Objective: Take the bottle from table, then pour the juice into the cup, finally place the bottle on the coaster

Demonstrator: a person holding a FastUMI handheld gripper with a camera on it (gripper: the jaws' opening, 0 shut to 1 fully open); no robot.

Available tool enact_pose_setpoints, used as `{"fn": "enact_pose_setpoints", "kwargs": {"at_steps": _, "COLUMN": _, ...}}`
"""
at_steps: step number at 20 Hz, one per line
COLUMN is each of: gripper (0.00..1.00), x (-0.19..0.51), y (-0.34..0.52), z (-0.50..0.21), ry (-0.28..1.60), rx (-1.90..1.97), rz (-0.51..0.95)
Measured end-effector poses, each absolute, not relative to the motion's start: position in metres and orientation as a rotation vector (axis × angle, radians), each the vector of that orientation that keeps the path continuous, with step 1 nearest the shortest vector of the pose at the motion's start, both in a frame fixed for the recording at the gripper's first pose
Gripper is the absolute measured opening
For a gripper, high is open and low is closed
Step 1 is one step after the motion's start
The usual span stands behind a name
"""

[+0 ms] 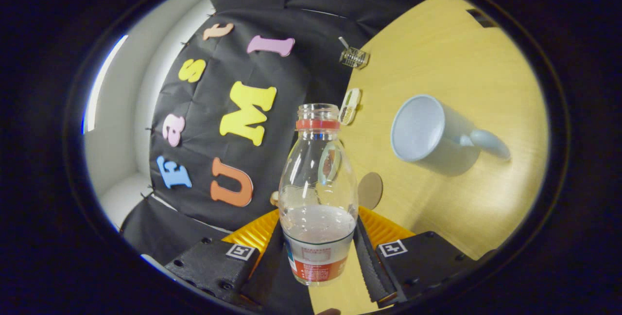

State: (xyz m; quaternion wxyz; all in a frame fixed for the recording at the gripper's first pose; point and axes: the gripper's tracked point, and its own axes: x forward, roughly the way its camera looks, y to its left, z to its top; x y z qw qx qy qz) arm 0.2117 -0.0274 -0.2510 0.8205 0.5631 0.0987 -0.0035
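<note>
My gripper (318, 256) is shut on a clear plastic bottle (318, 174), both fingers pressing its labelled lower part. The bottle has no cap, a red ring sits under its open mouth, and pale cloudy juice fills roughly its lower third. A pale blue-grey cup (427, 130) with a handle stands on the wooden table (461, 62), beyond the fingers and to the right of the bottle; its inside looks empty. A round brown coaster (371, 189) lies on the table just behind the bottle's right side, partly hidden by it.
The view is rolled, so the black cloth wall stands left of the bottle and the table spreads to its right. A small glass object (354, 57) and a small flat packet (349, 106) lie near the table's edge by the wall.
</note>
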Motion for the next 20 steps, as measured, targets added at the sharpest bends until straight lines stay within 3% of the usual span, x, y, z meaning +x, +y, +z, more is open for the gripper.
{"fn": "enact_pose_setpoints", "kwargs": {"at_steps": 5, "gripper": 0.78, "x": 0.207, "y": -0.034, "z": -0.247, "ry": 0.219, "rx": 0.789, "rz": -0.031}}
{"fn": "enact_pose_setpoints", "kwargs": {"at_steps": 10, "gripper": 0.78, "x": 0.207, "y": -0.037, "z": -0.197, "ry": 0.128, "rx": 0.442, "rz": -0.036}}
{"fn": "enact_pose_setpoints", "kwargs": {"at_steps": 20, "gripper": 0.80, "x": 0.242, "y": -0.048, "z": -0.185, "ry": -0.015, "rx": 0.157, "rz": -0.104}}
